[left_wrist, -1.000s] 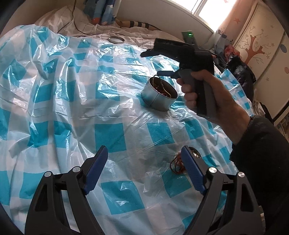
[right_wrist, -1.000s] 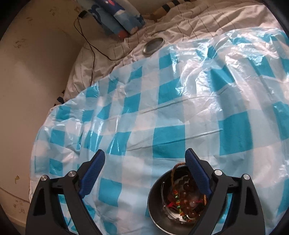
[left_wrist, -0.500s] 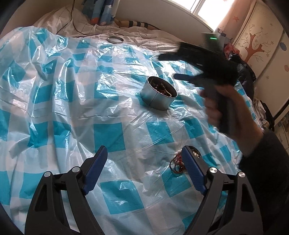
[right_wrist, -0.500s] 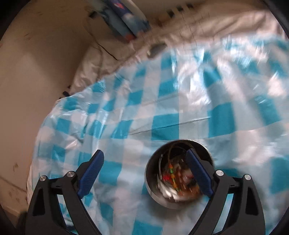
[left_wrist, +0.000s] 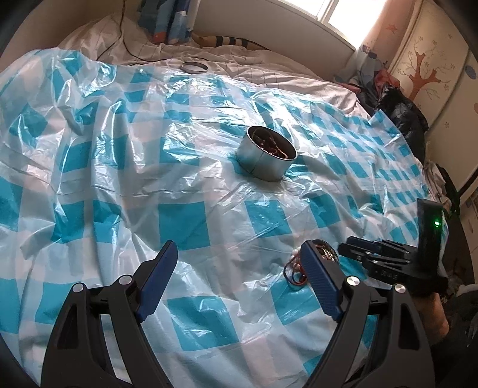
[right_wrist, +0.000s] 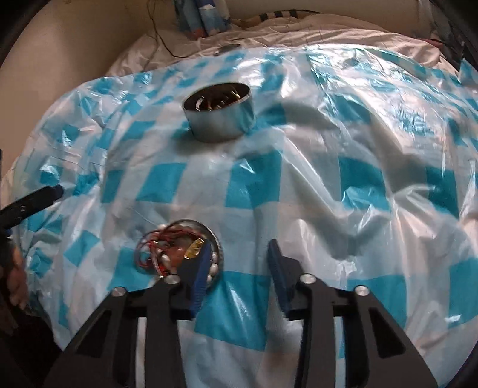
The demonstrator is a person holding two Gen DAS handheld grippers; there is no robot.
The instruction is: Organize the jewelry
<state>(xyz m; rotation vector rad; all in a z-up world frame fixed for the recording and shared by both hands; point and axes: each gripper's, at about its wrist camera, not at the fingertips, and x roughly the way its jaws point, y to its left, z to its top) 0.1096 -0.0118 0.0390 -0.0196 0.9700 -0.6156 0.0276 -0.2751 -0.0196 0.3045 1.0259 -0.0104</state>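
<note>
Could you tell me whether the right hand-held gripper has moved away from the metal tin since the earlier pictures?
Yes. The right hand-held gripper has drawn back from the metal tin toward the jewelry pile; its jaws are closing, nothing between them.

This is a bedroom in a home. A bed (left_wrist: 269, 74) with rumpled white sheets fills the room, a blue-checked plastic sheet (left_wrist: 179, 215) spread over it. Past its far edge a window (left_wrist: 343, 9) lets in daylight, and by the right edge stands a wardrobe (left_wrist: 433, 68) painted with a tree.
</note>
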